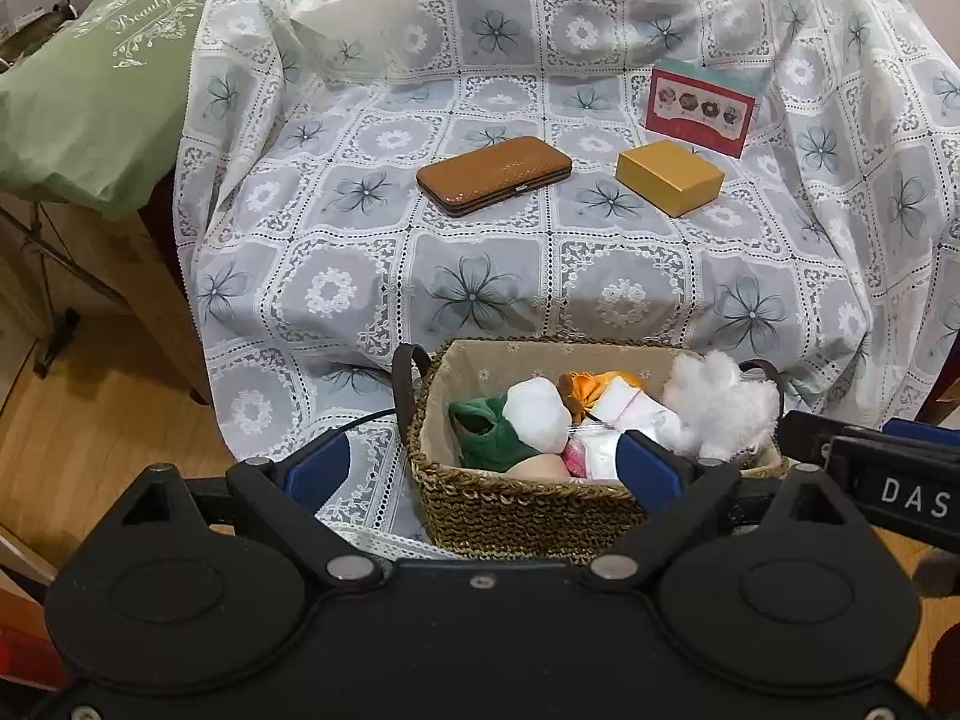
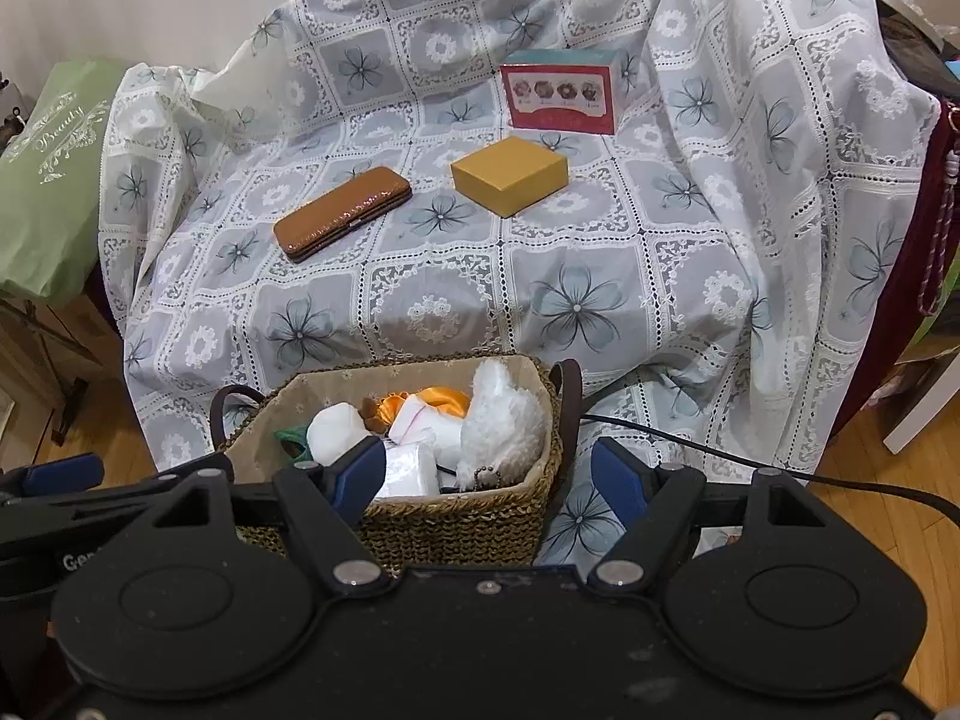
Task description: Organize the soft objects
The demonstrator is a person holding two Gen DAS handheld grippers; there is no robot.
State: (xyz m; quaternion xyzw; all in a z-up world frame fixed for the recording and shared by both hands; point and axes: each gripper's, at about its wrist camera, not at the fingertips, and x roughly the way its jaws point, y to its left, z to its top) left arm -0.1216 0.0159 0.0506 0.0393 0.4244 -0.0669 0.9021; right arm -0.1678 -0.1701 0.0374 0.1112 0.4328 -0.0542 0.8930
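Woven seagrass basket (image 1: 522,516), cloth-lined, two dark loop handles: stood just ahead of both pairs of jaws, on the front edge of the floral lace cover (image 1: 480,276). Soft objects already lay inside it.

Contents, as far as visible: green fabric piece (image 1: 489,435); white rolled item (image 1: 537,414); orange cloth (image 2: 435,399); white fluffy toy (image 2: 504,420), standing tall at the end nearer the right jaws; folded white pieces beneath, not told apart.

Left gripper (image 1: 483,471): jaws spread wide, nothing held, the basket's near wall between them.

Right gripper (image 2: 489,477): jaws spread wide, nothing held, straddling the basket's near corner.

Beyond the jaws, well apart from the basket: brown hard case (image 1: 495,174), yellow box (image 1: 669,177), red printed box (image 1: 699,108). All looked rigid, so probably not task items.

Risks, judged:
- basket sat near the cover's front drop; a push from either jaw could tip it off.
- fluffy toy rose above the rim and could snag or spill.
- black cable (image 2: 750,468) beside the right jaws could catch.
- loose lace could drag if pinched.
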